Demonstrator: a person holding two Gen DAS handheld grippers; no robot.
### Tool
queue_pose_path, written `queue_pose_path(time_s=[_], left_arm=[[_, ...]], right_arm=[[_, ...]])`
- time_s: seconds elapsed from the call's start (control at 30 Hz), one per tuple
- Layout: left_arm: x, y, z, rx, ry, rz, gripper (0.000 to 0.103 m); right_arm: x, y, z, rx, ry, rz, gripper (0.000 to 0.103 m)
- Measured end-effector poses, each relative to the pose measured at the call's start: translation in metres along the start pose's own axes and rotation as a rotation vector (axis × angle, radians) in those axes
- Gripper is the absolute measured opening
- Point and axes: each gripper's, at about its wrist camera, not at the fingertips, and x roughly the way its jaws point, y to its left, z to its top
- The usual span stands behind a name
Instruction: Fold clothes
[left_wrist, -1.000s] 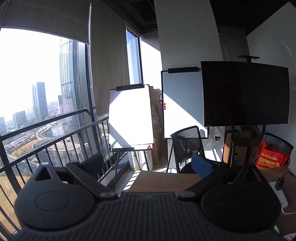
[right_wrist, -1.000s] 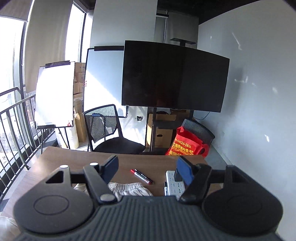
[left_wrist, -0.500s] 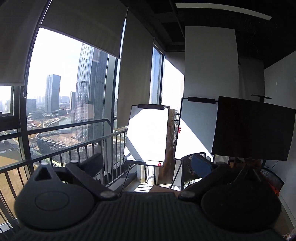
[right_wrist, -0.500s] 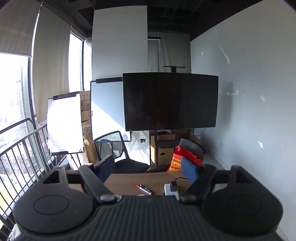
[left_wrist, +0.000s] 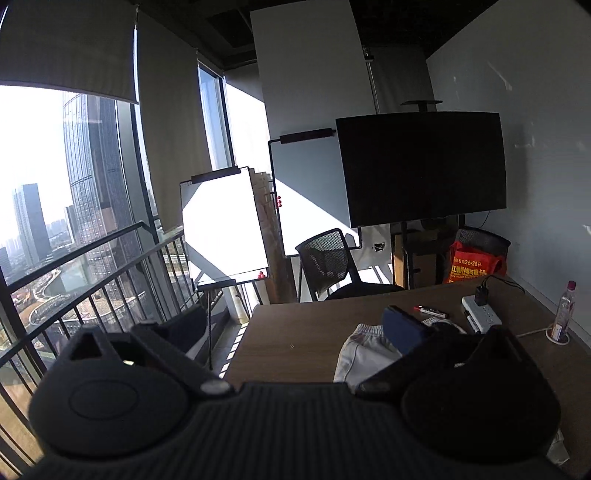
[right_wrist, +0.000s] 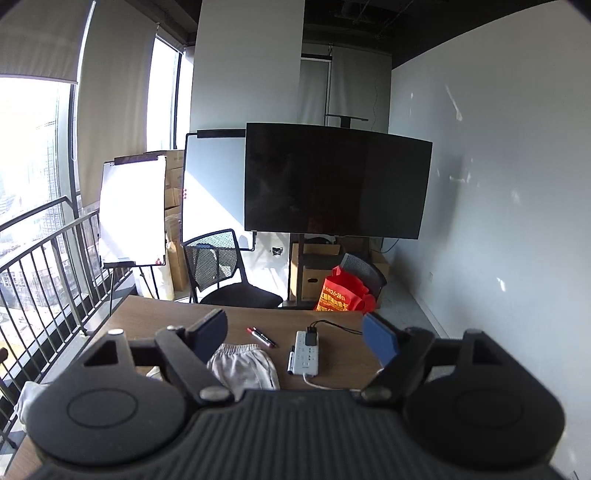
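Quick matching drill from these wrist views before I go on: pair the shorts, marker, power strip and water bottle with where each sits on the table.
Things:
1. grey shorts
2. red-capped marker
3. power strip
4. water bottle

Places:
A. far right, near the wall
B. just beyond the shorts' waistband
C. nearest, below the right gripper
D. right of the marker, charger plugged in

Pairs: 1-C, 2-B, 3-D, 4-A

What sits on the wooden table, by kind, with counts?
Grey garment: 1
Power strip: 1
Charger plugged into it: 1
Red-capped marker: 1
Plastic bottle: 1
Total: 5
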Motion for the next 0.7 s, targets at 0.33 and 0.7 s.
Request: queue_pose_path(time_s=[0.33,0.7], left_arm=[[0.096,-0.161,-0.24,0.214,0.203,-0.229,0.102],[0.154,-0.193,-0.311,0.176,0.324,-0.1,0.058]], right_arm=[[-0.17,-0.162,-0.123,-0.014,0.03,-0.083,0.084],[-0.199,-0.107,-0.391,-0.027,0.169,0.058,0.069]])
